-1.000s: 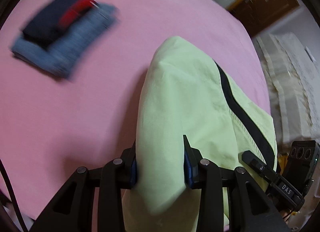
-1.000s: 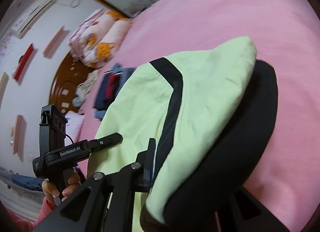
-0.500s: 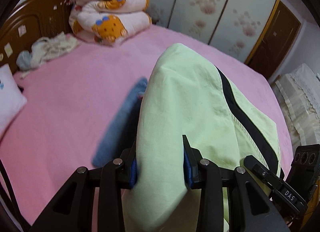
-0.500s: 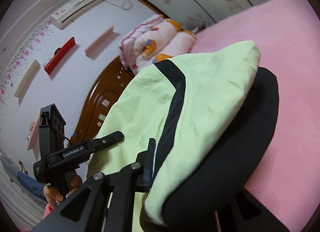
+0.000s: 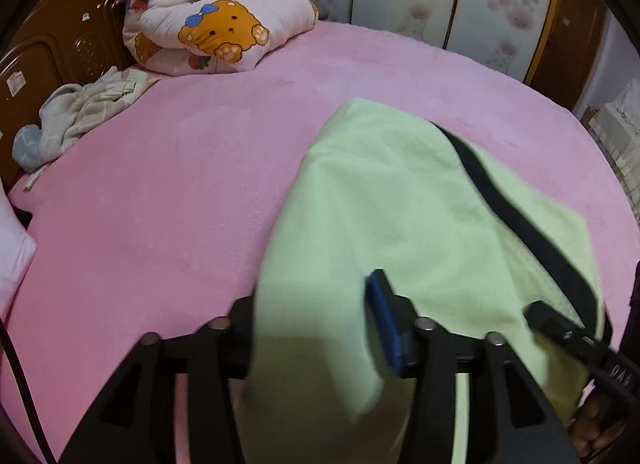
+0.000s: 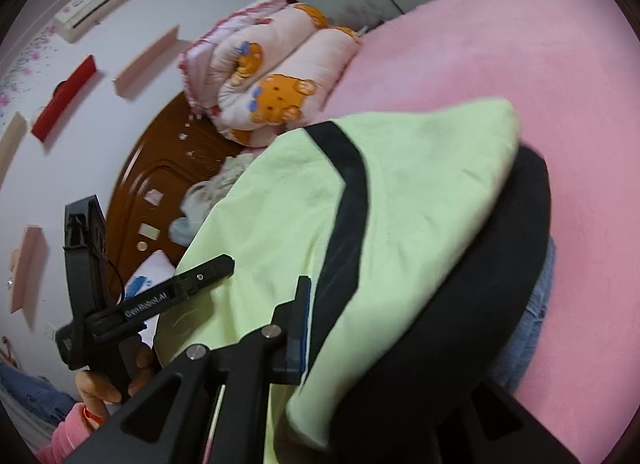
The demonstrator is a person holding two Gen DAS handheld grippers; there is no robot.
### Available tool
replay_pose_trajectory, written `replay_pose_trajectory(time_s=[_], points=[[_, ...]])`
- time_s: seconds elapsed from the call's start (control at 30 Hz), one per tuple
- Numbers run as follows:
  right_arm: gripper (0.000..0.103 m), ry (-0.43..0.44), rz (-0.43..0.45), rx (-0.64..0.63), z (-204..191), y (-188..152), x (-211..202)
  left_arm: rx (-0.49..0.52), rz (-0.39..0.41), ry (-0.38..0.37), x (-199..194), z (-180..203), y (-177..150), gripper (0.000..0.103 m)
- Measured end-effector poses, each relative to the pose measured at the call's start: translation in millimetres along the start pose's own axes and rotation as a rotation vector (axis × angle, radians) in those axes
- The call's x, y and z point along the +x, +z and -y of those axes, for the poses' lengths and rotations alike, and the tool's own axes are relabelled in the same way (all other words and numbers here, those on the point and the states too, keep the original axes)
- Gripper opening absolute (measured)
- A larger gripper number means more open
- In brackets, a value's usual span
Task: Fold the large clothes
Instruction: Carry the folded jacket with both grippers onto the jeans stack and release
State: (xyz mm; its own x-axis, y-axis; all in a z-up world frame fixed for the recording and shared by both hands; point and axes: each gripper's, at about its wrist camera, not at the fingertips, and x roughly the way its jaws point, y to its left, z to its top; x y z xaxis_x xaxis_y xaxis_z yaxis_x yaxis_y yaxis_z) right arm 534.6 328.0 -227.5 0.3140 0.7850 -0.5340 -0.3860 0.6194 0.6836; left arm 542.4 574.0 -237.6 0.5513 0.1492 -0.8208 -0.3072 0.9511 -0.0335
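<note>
Lifted clear of the jeans pile, both tongs [image 5: 316, 324] [image 6: 384, 328] clamp the green garment [image 5: 400, 200] above the bed [image 5: 160, 192].

Folded light-green garment [image 5: 400, 204] with black stripe, held above the pink bed

Black left claw [image 5: 316, 316], blue pads [image 5: 386, 324], silver screws, pink sleeve [image 6: 66, 434].
</note>
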Motion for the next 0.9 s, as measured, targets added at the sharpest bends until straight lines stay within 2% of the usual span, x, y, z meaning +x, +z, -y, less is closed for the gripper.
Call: replay_pose_trajectory(time_s=[0.13, 0.23, 0.33, 0.4, 0.5, 0.53, 0.57, 0.67, 0.73, 0.9], points=[[0.017, -0.007, -0.031, 0.011, 24, 0, 16, -0.039, 0.051, -0.067, 14, -12, -16, 0.064], [0.025, 0.001, -0.044, -0.006, 32, -4, 26, -0.061, 0.082, -0.074, 14, -19, -27, 0.071], [0.032, 0.025, -0.040, 0.036, 40, -8, 26, -0.083, 0.105, -0.046, 4, -19, -33, 0.077], [0.040, 0.005, -0.043, 0.063, 39, -11, 17, -0.074, 0.131, 0.013, -8, -14, -38, 0.078], [0.044, -0.067, -0.038, 0.043, 31, -25, -7, -0.062, 0.173, 0.079, -30, -3, -55, 0.078], [0.049, -0.089, -0.030, 0.021, 27, -32, -17, -0.074, 0.180, 0.101, -41, 2, -67, 0.078], [0.056, -0.121, -0.020, 0.000, 24, -42, -29, -0.095, 0.187, 0.104, -50, 5, -79, 0.078], [0.065, -0.222, 0.013, -0.032, 17, -77, -64, -0.173, 0.187, 0.095, -78, 15, -113, 0.085], [0.067, -0.292, 0.013, -0.031, 16, -107, -90, -0.222, 0.139, 0.113, -96, 24, -140, 0.085], [0.075, -0.470, -0.054, 0.013, 25, -183, -169, -0.305, 0.034, 0.073, -142, 62, -216, 0.085]])
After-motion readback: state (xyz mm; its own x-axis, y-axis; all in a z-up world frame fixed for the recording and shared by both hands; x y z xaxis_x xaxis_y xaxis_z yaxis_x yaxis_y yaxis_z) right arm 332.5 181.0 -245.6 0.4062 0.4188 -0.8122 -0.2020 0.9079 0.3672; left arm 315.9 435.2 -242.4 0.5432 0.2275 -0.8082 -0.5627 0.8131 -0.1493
